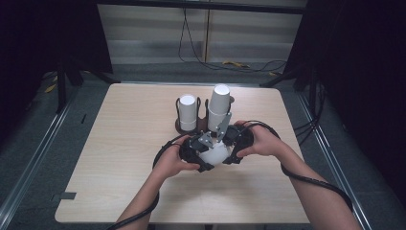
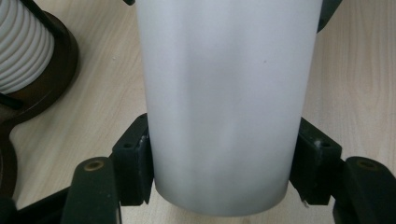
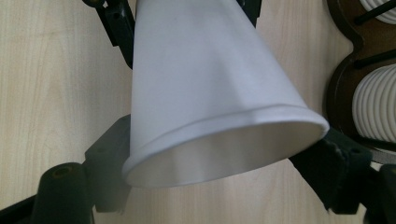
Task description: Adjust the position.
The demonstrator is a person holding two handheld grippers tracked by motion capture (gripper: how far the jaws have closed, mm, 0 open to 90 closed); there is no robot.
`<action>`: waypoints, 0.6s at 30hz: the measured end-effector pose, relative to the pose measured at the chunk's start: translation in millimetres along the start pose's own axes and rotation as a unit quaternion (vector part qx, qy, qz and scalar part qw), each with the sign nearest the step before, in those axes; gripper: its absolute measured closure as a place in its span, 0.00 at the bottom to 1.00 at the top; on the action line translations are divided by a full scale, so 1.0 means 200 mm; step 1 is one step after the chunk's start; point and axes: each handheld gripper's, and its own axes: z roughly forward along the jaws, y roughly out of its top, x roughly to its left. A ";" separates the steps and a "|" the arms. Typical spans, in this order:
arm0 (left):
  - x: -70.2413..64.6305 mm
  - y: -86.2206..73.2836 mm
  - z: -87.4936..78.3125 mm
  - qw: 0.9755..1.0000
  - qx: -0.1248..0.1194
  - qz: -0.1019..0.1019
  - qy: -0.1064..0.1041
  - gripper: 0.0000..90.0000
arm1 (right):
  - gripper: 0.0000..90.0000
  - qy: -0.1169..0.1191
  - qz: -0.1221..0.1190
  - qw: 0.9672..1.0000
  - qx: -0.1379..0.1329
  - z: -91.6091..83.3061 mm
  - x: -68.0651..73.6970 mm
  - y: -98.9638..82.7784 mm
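1 white cup, left gripper & right gripper both clamped on it (2 stacks behind)

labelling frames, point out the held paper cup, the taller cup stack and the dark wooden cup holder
held paper cup (image 2: pixel 219 102), left gripper view, middle of its side wall
taller cup stack (image 1: pixel 219 103), high view, upper side
dark wooden cup holder (image 2: pixel 60 70), left gripper view, base rim

From my feed I see a light wooden table on a grey floor. Toward its far side stands a dark brown cup holder with black upright rods. It carries two stacks of white cups: a shorter stack on the left and a taller stack just beside it. Black cables trail across the floor beyond the table.
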 end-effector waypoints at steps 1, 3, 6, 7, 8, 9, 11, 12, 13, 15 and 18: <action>0.00 0.00 0.00 1.000 0.000 0.000 0.000 0.38 | 0.22 -0.001 0.000 1.000 0.001 0.00 0.00 0.00; 0.00 0.00 0.00 1.000 -0.001 0.001 -0.004 0.38 | 0.22 0.002 -0.001 1.000 0.000 0.00 0.00 0.00; 0.00 -0.01 0.00 1.000 -0.006 0.001 -0.007 0.39 | 0.22 0.002 -0.003 1.000 -0.006 0.00 0.00 -0.01; 0.00 -0.01 0.00 1.000 -0.007 0.002 -0.006 0.39 | 0.22 0.003 -0.004 1.000 -0.006 0.00 0.00 -0.01; 0.00 -0.01 0.00 1.000 -0.010 0.002 -0.006 0.39 | 0.21 0.004 -0.004 1.000 -0.006 0.00 0.00 -0.01; 0.00 -0.02 -0.01 1.000 -0.012 0.002 -0.010 0.39 | 0.21 0.004 -0.006 1.000 -0.009 0.00 0.00 -0.01; 0.00 -0.02 -0.01 1.000 -0.018 -0.001 -0.012 0.39 | 0.21 0.007 -0.002 1.000 -0.012 0.00 0.00 -0.01; 0.01 -0.02 -0.01 1.000 -0.017 0.003 -0.013 0.39 | 0.21 0.008 -0.006 1.000 -0.014 0.00 -0.01 -0.01; 0.00 -0.03 -0.01 1.000 -0.019 0.001 -0.014 0.39 | 0.21 0.010 -0.004 1.000 -0.013 0.00 -0.01 -0.01; 0.00 -0.03 -0.01 1.000 -0.020 0.000 -0.015 0.39 | 0.21 0.012 0.000 1.000 -0.008 0.00 0.00 -0.01; 0.01 -0.03 -0.01 1.000 -0.026 0.001 -0.015 0.39 | 0.20 0.017 0.011 1.000 -0.005 0.00 -0.01 -0.01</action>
